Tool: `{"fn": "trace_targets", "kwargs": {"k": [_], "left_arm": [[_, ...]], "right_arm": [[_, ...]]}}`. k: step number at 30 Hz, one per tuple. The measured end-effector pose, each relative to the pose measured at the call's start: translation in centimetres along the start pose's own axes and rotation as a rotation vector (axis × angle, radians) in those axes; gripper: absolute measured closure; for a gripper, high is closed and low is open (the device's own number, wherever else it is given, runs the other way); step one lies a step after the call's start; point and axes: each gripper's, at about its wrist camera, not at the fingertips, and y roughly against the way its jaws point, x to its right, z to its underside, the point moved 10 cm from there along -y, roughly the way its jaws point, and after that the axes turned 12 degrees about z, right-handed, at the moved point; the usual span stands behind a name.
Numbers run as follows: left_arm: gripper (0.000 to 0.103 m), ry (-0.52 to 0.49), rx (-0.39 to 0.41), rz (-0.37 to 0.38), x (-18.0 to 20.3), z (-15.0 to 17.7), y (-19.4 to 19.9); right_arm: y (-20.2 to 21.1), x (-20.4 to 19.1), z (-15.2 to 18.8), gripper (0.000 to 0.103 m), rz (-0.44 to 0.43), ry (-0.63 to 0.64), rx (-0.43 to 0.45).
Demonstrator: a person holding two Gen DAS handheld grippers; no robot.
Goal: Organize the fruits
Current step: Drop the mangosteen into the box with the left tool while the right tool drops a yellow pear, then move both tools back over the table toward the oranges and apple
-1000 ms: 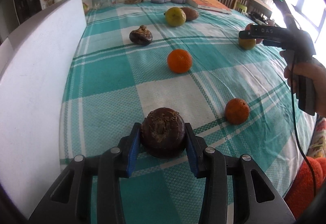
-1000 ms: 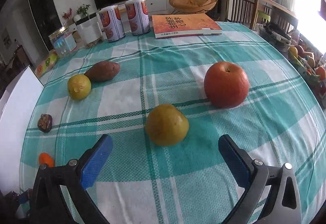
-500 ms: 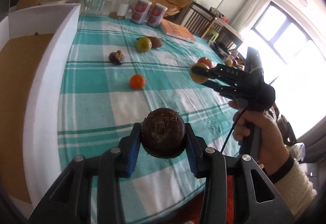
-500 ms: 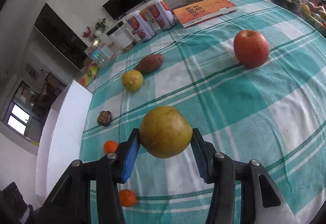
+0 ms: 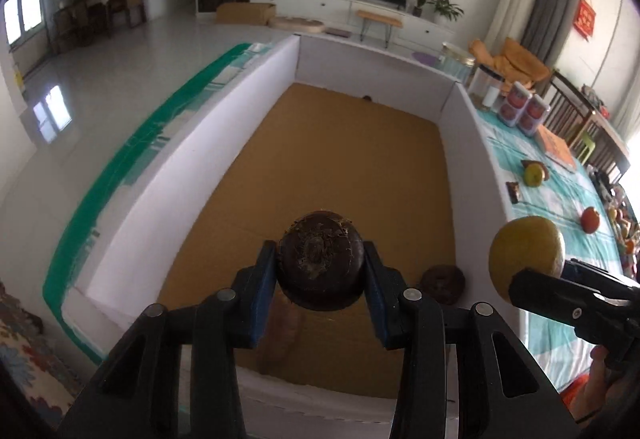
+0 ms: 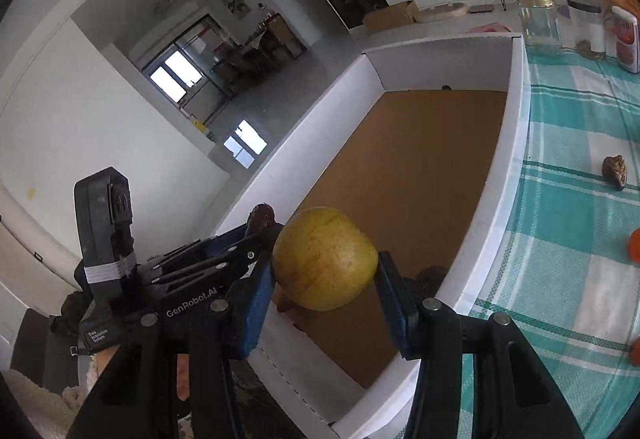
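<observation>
My left gripper (image 5: 321,271) is shut on a dark brown round fruit (image 5: 321,259) and holds it above the near end of a white-walled box with a brown cardboard floor (image 5: 340,167). My right gripper (image 6: 325,271) is shut on a yellow-green pear (image 6: 325,257) above the box's near right wall (image 6: 496,207); the pear also shows in the left wrist view (image 5: 527,251). A dark brown fruit (image 5: 442,284) lies on the box floor near the right wall. Another brownish item (image 5: 282,331) lies under my left gripper.
On the teal checked tablecloth (image 6: 568,247) to the right lie a dark shrivelled fruit (image 6: 615,172), orange fruits (image 6: 634,245), a yellow fruit (image 5: 533,174) and a red apple (image 5: 590,219). Jars (image 6: 540,23) and cans (image 5: 520,111) stand at the far end.
Both grippers have swung left from over the tablecloth to over the box, each carrying its fruit. The right gripper shut on the pear one second to half a second ago.
</observation>
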Motion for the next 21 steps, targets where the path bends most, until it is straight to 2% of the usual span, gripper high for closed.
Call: {"fn": "trace_targets", "kwargs": {"k": [1, 3, 5, 6, 9, 11, 14, 17, 21], "left_arm": [[0.06, 0.016, -0.01, -0.021, -0.7, 0.3, -0.4], [0.053, 0.028, -0.02, -0.04, -1.1, 0.7, -1.0], [0.028, 0.02, -0.006, -0.046, -0.5, 0.6, -1.0], [0.025, 0.013, 0.011, -0.045, -0.2, 0.5, -0.8], [0.024, -0.032, 0.04, -0.024, 1.8, 0.0, -0.7], [0.024, -0.063, 0.052, 0.004, 3.7, -0.4, -0.6], [0.024, -0.139, 0.069, 0.061, 8.0, -0.5, -0.5], [0.024, -0.231, 0.072, 0.136, 13.1, 0.0, -0.2], [0.024, -0.335, 0.047, 0.249, 19.7, 1.7, -0.1]], "right_arm": [[-0.7, -0.2, 0.4, 0.052, 0.031, 0.019, -0.004], [-1.2, 0.3, 1.1, 0.05, 0.075, 0.025, 0.0], [-0.3, 1.2, 1.2, 0.03, 0.086, 0.004, 0.046], [0.6, 1.8, 1.2, 0.029, 0.095, -0.012, 0.08], [4.8, 5.2, 1.0, 0.027, 0.159, -0.055, 0.218], [7.6, 8.4, 1.5, 0.021, 0.253, -0.106, 0.281], [10.6, 14.1, 3.1, 0.021, 0.44, -0.181, 0.335], [13.0, 19.6, 4.9, 0.021, 0.621, -0.231, 0.349], [15.7, 26.0, 7.3, 0.021, 0.702, -0.345, 0.337]]}}
